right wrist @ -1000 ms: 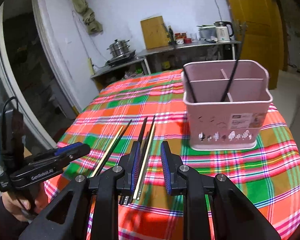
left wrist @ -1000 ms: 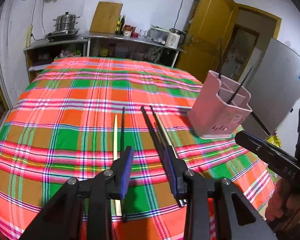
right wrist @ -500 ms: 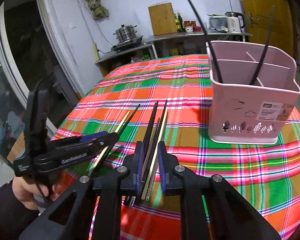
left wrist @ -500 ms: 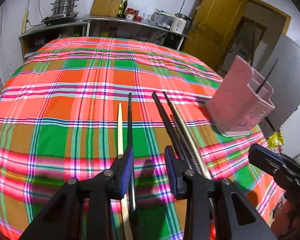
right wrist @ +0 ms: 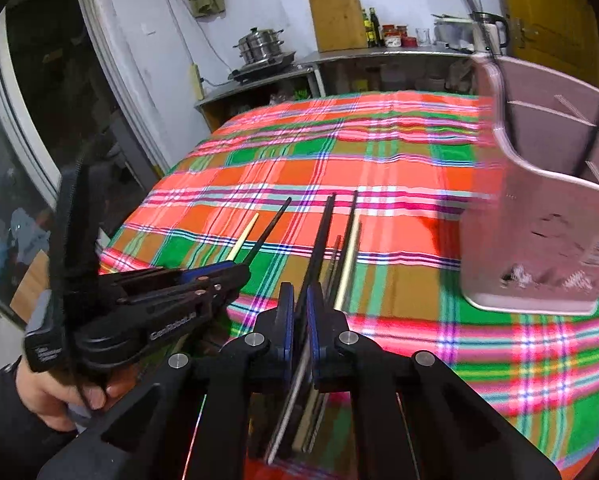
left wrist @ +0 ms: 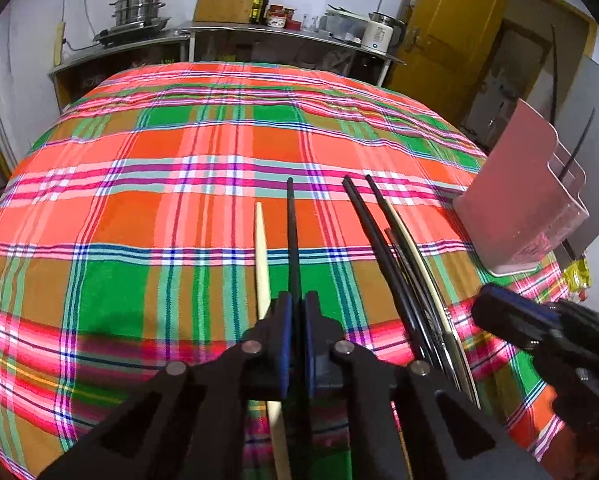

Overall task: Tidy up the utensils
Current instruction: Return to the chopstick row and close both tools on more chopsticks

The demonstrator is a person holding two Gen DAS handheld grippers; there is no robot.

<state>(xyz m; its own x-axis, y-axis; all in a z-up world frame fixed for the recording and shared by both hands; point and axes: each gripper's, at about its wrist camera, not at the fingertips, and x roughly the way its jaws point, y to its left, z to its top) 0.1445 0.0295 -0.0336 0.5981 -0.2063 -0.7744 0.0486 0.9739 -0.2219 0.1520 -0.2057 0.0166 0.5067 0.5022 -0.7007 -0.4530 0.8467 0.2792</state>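
Two grippers each clench one black chopstick lying on the plaid-covered bench (left wrist: 147, 216). Left gripper (left wrist: 295, 320) grasps the black chopstick (left wrist: 290, 232) beside a pale one (left wrist: 261, 248); right gripper (right wrist: 297, 312) grasps a dark chopstick (right wrist: 319, 236) from the bundle. Pink holder (right wrist: 539, 240) stands near, right. Lifting level and slowly should keep each stick from pivoting

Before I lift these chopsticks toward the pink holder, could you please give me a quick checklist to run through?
1. Left gripper shut on the lone black chopstick: ok.
2. Pale chopstick lying outside that grip: ok.
3. Right gripper shut on the bundle's black chopstick: ok.
4. Neighbouring sticks free of the right grip: cannot tell.
5. Pink holder upright, compartments open: ok.
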